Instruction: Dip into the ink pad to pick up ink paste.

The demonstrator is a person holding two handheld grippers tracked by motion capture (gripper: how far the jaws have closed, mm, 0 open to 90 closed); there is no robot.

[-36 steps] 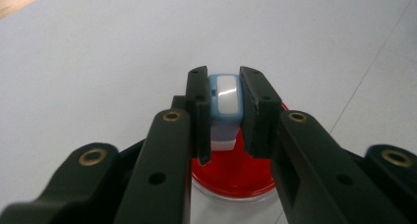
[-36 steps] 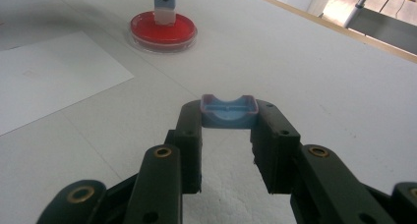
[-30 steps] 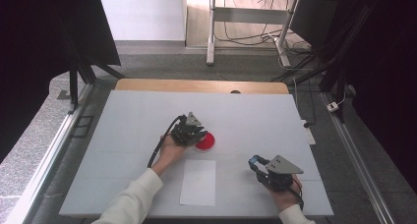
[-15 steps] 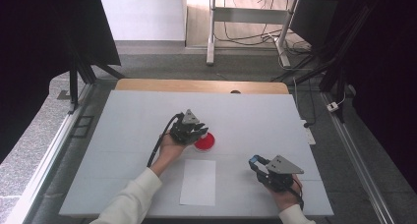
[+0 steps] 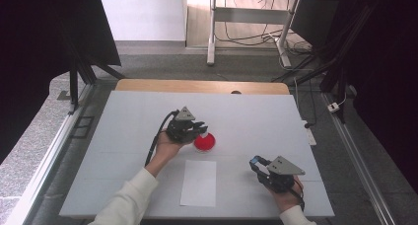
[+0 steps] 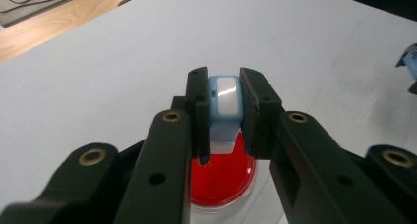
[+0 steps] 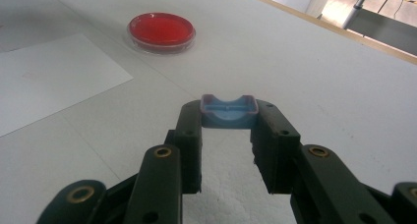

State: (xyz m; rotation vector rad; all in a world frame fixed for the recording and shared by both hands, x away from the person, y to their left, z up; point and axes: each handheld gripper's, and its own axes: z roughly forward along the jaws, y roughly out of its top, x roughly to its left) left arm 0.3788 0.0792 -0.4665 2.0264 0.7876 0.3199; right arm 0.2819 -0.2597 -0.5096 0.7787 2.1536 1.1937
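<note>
On white table [image 5: 128,111], near centre: left gripper [image 5: 199,130] held in left hand [image 5: 166,147], jaws clamped on small light-blue block with white face [image 6: 223,108]; block pinched between both pads, sits upright above red round dish [image 5: 204,142]; dish right beside jaw tips in high view, directly under block in left gripper view [image 6: 223,177]; looks raised off dish, contact hard to tell. Toward near right edge of table: right gripper [image 5: 255,162] in right hand [image 5: 288,198], jaws closed on small blue tray-like piece with curved lip [image 7: 228,111]; piece gripped at both ends, hollow side up, close over table surface; well apart from dish. Between both hands, nearer front edge: white paper sheet [image 5: 198,182] lying flat, just below dish, touching neither gripper; also seen at left in right gripper view [image 7: 44,81] with dish [image 7: 161,30] farther back. Along far table edge: wooden strip [image 5: 197,86].
</note>
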